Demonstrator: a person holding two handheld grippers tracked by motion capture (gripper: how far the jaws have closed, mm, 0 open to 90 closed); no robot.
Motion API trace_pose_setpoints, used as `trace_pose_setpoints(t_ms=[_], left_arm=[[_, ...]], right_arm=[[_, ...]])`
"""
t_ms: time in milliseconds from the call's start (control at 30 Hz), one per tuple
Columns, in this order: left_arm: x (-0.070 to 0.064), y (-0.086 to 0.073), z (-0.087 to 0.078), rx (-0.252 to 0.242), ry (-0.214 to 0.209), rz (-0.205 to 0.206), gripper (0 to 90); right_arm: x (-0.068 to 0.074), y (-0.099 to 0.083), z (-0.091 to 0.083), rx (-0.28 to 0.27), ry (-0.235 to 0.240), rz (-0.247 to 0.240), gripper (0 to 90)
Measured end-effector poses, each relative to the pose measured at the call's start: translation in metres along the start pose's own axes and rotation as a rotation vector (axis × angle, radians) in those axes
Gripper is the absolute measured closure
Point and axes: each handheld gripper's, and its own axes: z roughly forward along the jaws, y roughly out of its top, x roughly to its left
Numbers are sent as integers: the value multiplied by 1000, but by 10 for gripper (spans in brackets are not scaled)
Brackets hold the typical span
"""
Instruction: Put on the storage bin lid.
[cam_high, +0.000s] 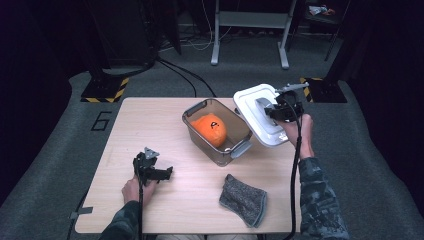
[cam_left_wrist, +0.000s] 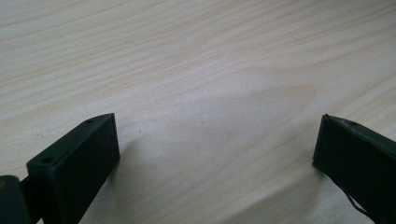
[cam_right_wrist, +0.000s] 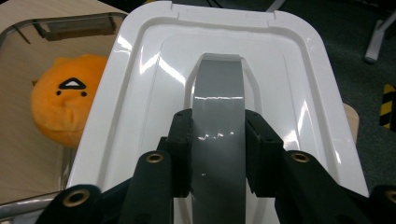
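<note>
Glossy white rectangular plastic lid (cam_right_wrist: 289, 88) with rounded corners, a raised rim and a recessed centre crossed by a smooth grey arched handle (cam_right_wrist: 218, 121); it was held tilted at the table's far right edge, just beside the container. Right gripper (cam_right_wrist: 218, 144), black, two-jawed: jaws closed on the grey handle, one pad against each side. In the high view the lid (cam_high: 250, 107) overlapped the right rim of a clear, grey-tinted rectangular plastic container (cam_high: 196, 131) with grey latch clips, standing open near the table's middle. Inside lay a soft orange plush toy (cam_high: 210, 129), rounded, with small black face markings. A grey knitted fabric piece (cam_high: 244, 200), speckled and folded, lay flat near the front edge. Left gripper (cam_left_wrist: 217, 149) rested low over the pale wood-grain tabletop (cam_left_wrist: 196, 56) at front left, jaws wide apart, holding nothing
</note>
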Motion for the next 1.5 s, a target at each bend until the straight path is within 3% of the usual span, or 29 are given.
trace_pose_setpoints(t_ms=[433,900,1500], left_arm=[[0,0,0,4,-1,5,1],[0,0,0,0,-1,-3,1],[0,0,0,-1,-1,-6,0]], right_arm=[[36,16,14,7,77,-45,668],[61,24,35,27,124,-99,668],[92,32,64,54,178,-129,668]])
